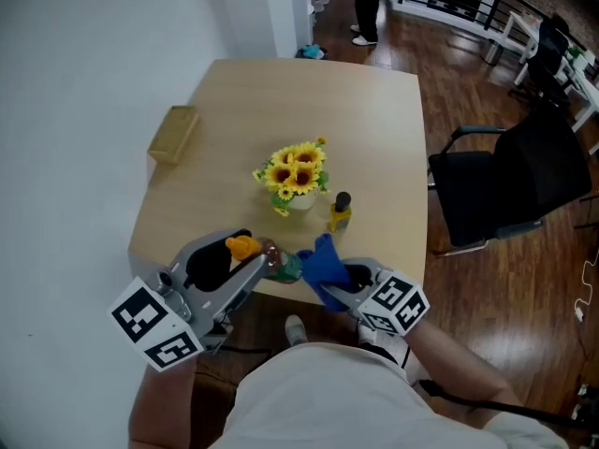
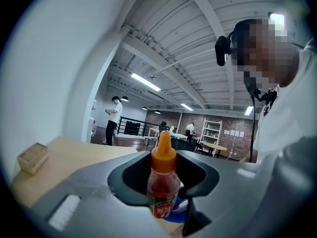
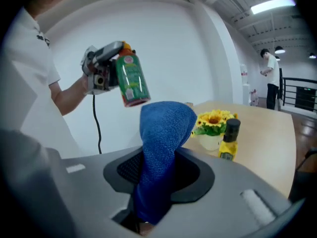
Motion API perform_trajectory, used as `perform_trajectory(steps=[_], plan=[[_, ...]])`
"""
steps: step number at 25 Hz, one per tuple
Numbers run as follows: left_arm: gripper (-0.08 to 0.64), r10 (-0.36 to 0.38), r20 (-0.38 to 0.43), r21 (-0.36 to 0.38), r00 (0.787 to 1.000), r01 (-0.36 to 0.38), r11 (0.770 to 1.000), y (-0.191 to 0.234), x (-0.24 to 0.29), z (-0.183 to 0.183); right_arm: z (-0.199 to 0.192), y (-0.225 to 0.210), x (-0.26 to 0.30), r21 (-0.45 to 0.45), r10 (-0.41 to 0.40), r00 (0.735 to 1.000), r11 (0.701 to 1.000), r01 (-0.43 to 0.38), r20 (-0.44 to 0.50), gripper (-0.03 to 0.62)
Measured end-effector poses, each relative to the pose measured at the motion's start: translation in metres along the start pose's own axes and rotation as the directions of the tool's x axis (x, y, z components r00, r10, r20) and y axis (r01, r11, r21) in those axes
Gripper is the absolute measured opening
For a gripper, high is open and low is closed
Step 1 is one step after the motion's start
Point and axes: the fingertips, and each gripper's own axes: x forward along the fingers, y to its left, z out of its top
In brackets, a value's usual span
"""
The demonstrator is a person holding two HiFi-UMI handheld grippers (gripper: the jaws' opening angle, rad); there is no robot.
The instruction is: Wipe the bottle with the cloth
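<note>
The left tongs are clamped on the bottle, a red sauce bottle with an orange cap. They hold it tilted in the air over the near edge of the surface. The right tongs are closed on the blue cloth, which stands up out of them just beside the bottle's base. Further back on the surface stand a pot of sunflowers and a small black-capped bottle.
</note>
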Motion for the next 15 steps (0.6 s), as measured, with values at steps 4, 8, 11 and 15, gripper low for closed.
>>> perform_trajectory(steps=[4, 8, 11, 15], plan=[[0.160, -0.037, 0.006, 0.012, 0.999, 0.037, 0.999, -0.004, -0.002, 0.007, -0.011, 0.013, 0.025, 0.018, 0.034, 0.995, 0.999, -0.033, -0.091, 0.146], [0.160, -0.057, -0.030, 0.040, 0.998, 0.058, 0.998, -0.005, 0.002, -0.004, 0.014, 0.044, 0.040, 0.000, 0.095, 0.992, 0.995, -0.096, -0.077, 0.146], [0.159, -0.054, -0.071, 0.090, 0.996, 0.060, 0.994, -0.002, 0.006, -0.016, 0.018, 0.052, 0.042, 0.018, 0.105, 0.992, 0.994, -0.104, -0.071, 0.146], [0.159, -0.068, -0.096, 0.087, 0.993, 0.076, 0.993, 0.006, 0.007, -0.027, 0.006, 0.043, 0.030, 0.059, 0.068, 0.994, 0.996, -0.063, -0.088, 0.146]])
